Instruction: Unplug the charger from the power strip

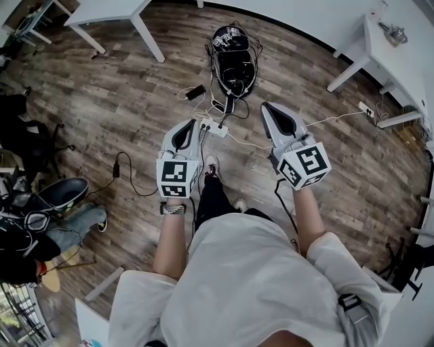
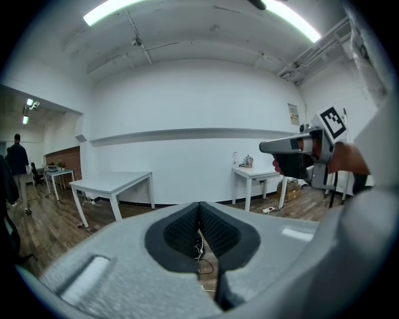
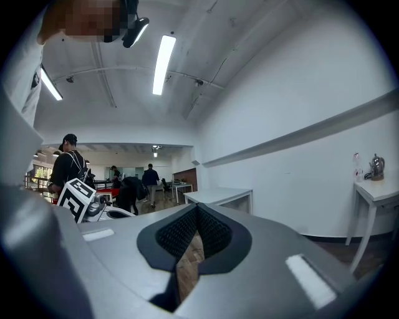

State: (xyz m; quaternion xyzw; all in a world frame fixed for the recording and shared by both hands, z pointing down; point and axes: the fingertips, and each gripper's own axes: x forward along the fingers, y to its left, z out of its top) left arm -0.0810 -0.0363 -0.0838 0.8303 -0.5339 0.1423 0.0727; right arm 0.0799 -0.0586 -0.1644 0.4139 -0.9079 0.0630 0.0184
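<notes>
A white power strip (image 1: pixel 215 127) lies on the wood floor with several plugs and cables in it; which plug is the charger I cannot tell. My left gripper (image 1: pixel 192 125) hangs in the air over the floor just left of the strip, jaws shut and empty. My right gripper (image 1: pixel 267 107) is held to the strip's right, also shut with nothing in it. In the left gripper view the pads (image 2: pixel 215 232) meet, and floor cables (image 2: pixel 201 253) show below them. In the right gripper view the gripper (image 3: pixel 197 207) points level across the room.
A black bag (image 1: pixel 234 64) and a phone (image 1: pixel 196 91) on a cable lie beyond the strip. A black adapter (image 1: pixel 116 168) sits on the floor at left. White tables (image 1: pixel 112 12) stand at the back, a second strip (image 1: pixel 367 109) near the right table (image 1: pixel 390 57). People stand in the distance.
</notes>
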